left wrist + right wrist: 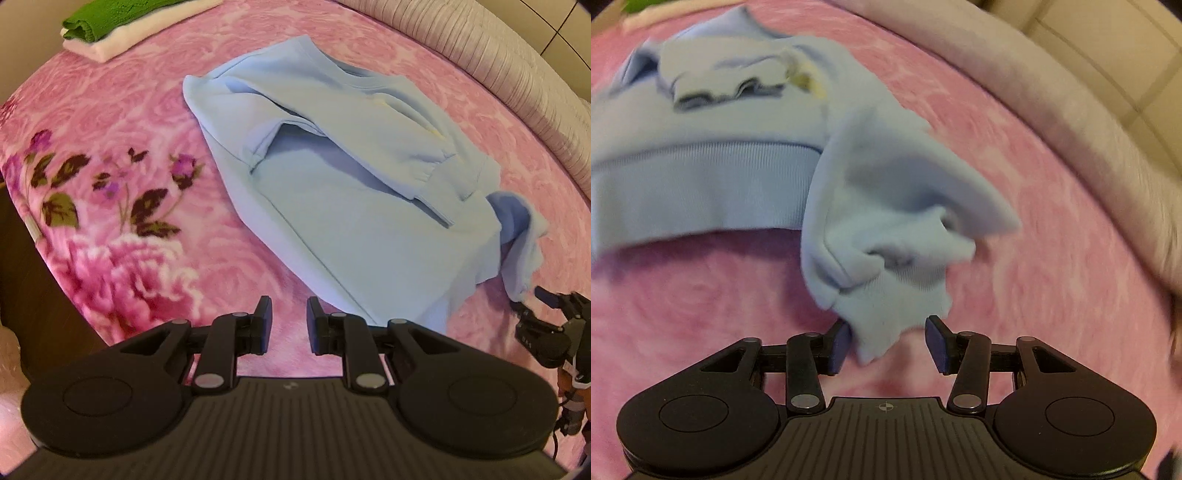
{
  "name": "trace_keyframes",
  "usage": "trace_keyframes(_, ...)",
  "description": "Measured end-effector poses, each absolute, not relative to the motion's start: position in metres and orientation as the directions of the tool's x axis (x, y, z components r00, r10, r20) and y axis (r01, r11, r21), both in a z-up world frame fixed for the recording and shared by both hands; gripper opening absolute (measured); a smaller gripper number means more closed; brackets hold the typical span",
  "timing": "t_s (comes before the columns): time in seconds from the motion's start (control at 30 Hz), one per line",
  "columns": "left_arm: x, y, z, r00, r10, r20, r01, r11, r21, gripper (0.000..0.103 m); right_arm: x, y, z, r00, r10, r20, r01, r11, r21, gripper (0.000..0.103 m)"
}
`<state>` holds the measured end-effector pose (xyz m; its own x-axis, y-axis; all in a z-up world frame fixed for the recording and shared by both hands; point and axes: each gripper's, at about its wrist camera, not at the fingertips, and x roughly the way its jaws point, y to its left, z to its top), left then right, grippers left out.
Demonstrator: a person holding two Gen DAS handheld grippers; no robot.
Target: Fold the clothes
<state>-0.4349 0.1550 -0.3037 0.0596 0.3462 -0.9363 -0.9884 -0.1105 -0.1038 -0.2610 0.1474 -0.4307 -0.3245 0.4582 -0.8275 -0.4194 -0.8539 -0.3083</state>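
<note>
Across the middle of the pink floral blanket [110,110] lies a light blue sweatshirt [332,184], sleeves folded inward. Bare blanket surrounds it. Left gripper [290,325] hovers empty, jaws parted; right gripper [886,343], jaws apart, straddles its bunched corner.

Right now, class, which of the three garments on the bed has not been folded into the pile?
The light blue sweatshirt: it lies spread out alone, while the green towel rests folded on the cream cloth.
</note>
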Motion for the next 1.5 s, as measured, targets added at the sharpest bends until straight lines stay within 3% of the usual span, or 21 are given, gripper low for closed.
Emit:
trace_keyframes(0.03,-0.431,0.153,-0.302,0.059,0.350,-0.935,-0.988,-0.111,-0.104,0.016,-0.258,0.153,-0.430,-0.334,0.452,-0.827,-0.418,-0.858,-0.299,0.005)
trace_keyframes(0.33,-0.393,0.150,-0.265,0.075,0.414,-0.907,-0.994,-0.047,-0.103,0.016,-0.120,0.279,-0.321,-0.133,0.733,-0.667,-0.793,-0.482,-0.371,0.004)
trace_keyframes(0.5,-0.368,0.159,-0.249,0.127,0.438,-0.890,-0.991,0.010,-0.137,0.016,-0.048,0.306,-0.279,-0.061,0.795,-0.604,-0.798,-0.403,-0.449,0.004)
trace_keyframes(0.63,-0.344,0.163,-0.246,0.167,0.441,-0.882,-0.986,0.073,-0.150,0.016,0.023,0.324,-0.258,0.129,0.821,-0.556,-0.857,-0.190,-0.479,0.004)
trace_keyframes(0.67,-0.338,0.164,-0.247,0.180,0.435,-0.882,-0.984,0.090,-0.156,0.016,0.043,0.327,-0.255,0.182,0.812,-0.554,-0.868,-0.132,-0.478,0.004)
trace_keyframes(0.73,-0.325,0.166,-0.253,0.205,0.411,-0.888,-0.978,0.112,-0.174,0.016,0.082,0.342,-0.267,0.260,0.709,-0.656,-0.886,-0.095,-0.454,0.005)
trace_keyframes(0.83,-0.300,0.169,-0.268,0.245,0.356,-0.902,-0.967,0.152,-0.202,0.016,0.127,0.353,-0.296,0.277,0.469,-0.839,-0.918,-0.129,-0.375,0.019)
trace_keyframes(0.9,-0.279,0.170,-0.279,0.282,0.319,-0.905,-0.956,0.177,-0.235,0.018,0.138,0.333,-0.312,0.241,0.373,-0.896,-0.929,-0.178,-0.324,0.026)
trace_keyframes(0.97,-0.259,0.170,-0.289,0.312,0.284,-0.907,-0.945,0.194,-0.265,0.021,0.140,0.304,-0.322,0.217,0.338,-0.916,-0.941,-0.178,-0.289,0.041)
trace_keyframes(1.03,-0.238,0.167,-0.300,0.334,0.246,-0.910,-0.935,0.211,-0.286,0.022,0.141,0.280,-0.332,0.172,0.300,-0.938,-0.951,-0.196,-0.237,0.045)
trace_keyframes(1.23,-0.195,0.161,-0.333,0.430,0.170,-0.887,-0.898,0.185,-0.399,0.023,0.144,0.249,-0.349,0.079,0.194,-0.978,-0.986,-0.132,-0.105,0.048)
trace_keyframes(1.5,-0.179,0.175,-0.392,0.524,0.239,-0.818,-0.818,-0.125,-0.561,0.026,0.133,0.249,-0.350,-0.012,0.175,-0.984,-0.987,-0.160,-0.016,0.048)
